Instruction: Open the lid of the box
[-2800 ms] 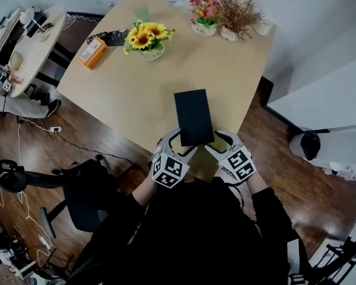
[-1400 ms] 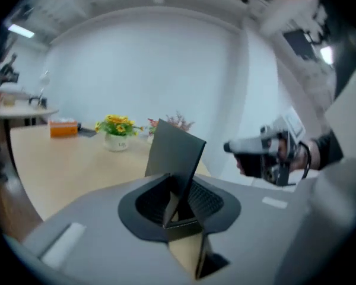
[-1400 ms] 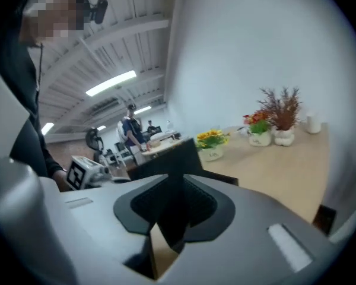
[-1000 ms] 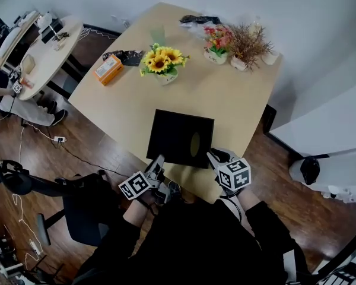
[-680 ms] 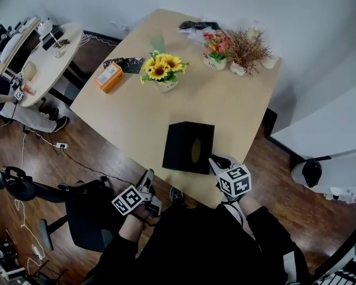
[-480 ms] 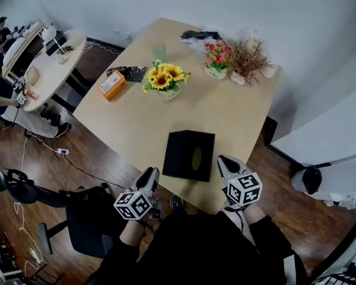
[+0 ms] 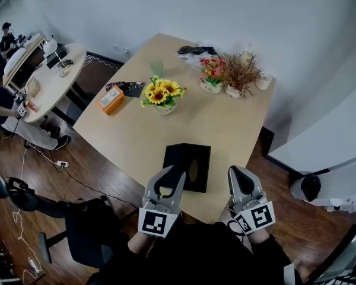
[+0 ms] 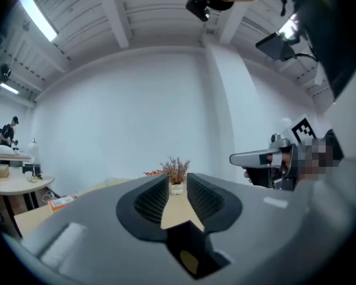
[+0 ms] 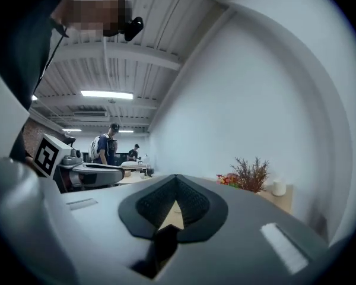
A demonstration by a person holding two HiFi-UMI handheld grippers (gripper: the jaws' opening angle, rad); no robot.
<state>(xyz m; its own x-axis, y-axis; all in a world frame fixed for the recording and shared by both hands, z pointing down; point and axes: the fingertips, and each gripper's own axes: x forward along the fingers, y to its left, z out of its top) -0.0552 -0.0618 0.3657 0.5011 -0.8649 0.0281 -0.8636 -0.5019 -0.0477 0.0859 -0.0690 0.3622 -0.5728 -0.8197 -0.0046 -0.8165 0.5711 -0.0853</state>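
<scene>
Pale wood table (image 7: 225,117) fills the middle of the head view, with dark floorboards around it and a white wall behind. The black box (image 7: 190,159) lies flat near the table's near edge, low in the middle of the frame. Its lid is on, with an oval opening in the top.

My left gripper (image 7: 168,174) sits at the box's lower left corner in the frame, the tips overlapping that corner; I cannot tell whether they touch it. In the left gripper view its fingers (image 8: 151,200) stand a narrow gap apart with nothing between them, only table showing through and the box below.

My right gripper (image 7: 238,172) is just to the right of the box, apart from it. In the right gripper view its fingers (image 9: 193,202) meet at the tips, closed on nothing.

Further up the table stand a pot of sunflowers (image 7: 161,95), an orange carton (image 7: 111,98) to its left, and pink flowers (image 7: 210,73) beside a dried plant (image 7: 240,73) in the upper right.
</scene>
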